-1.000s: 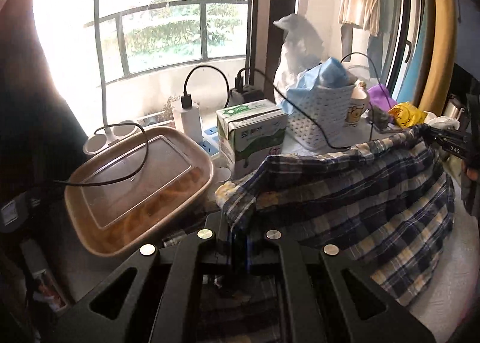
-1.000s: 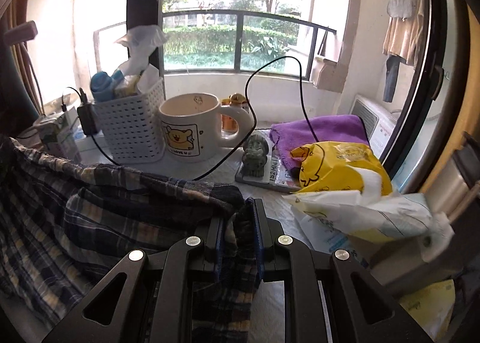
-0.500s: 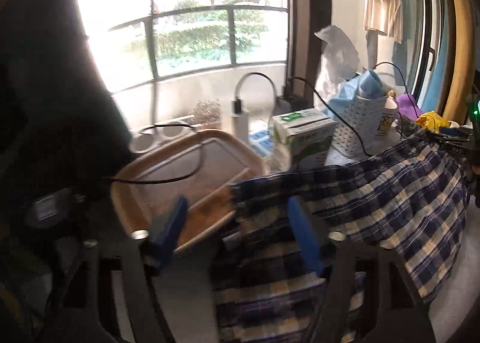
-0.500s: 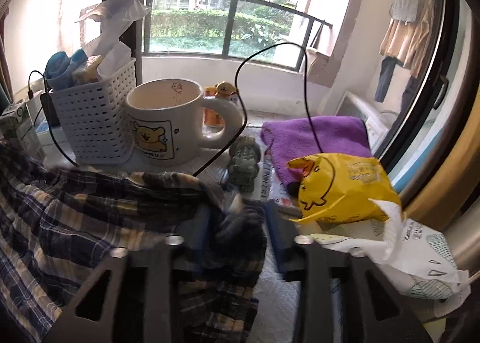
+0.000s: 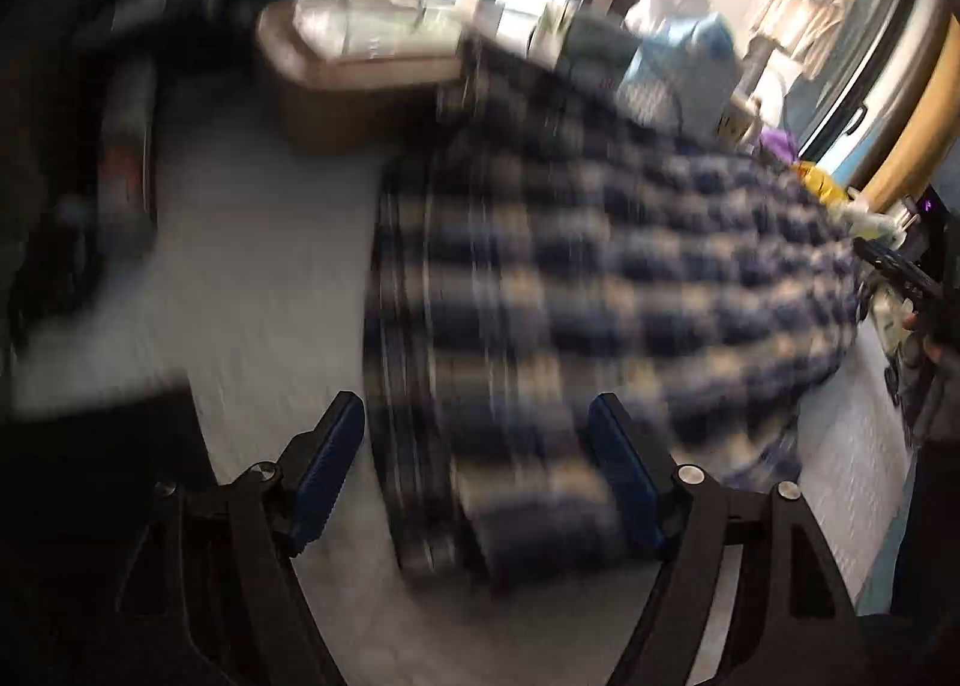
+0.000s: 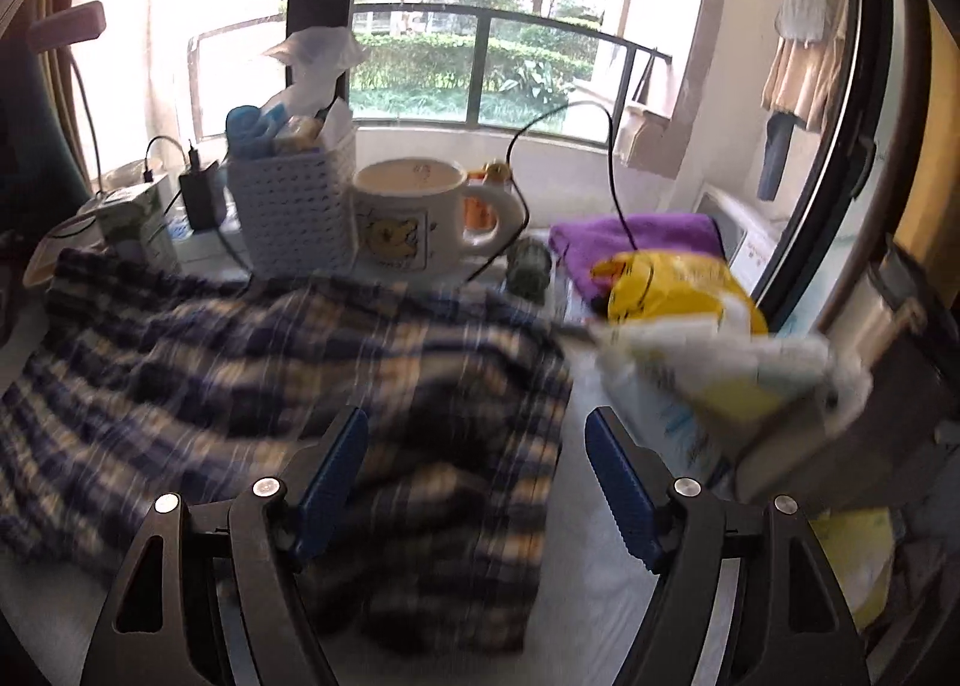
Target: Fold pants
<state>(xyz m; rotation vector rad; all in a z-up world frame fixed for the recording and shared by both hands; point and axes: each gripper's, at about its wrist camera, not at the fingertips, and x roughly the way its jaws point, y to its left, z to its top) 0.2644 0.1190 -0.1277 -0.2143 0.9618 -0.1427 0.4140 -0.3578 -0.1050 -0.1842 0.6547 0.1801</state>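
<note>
The plaid pants lie spread on the white table surface, with the brown tray behind them on one side and the cartoon mug, white basket and yellow bag on the other. The left gripper stands wide with its jaws apart, and the cloth lies loose between the blue pads, not pinched. The right gripper is still opening its jaws over the pants' edge, and its pads do not press the fabric.
</note>
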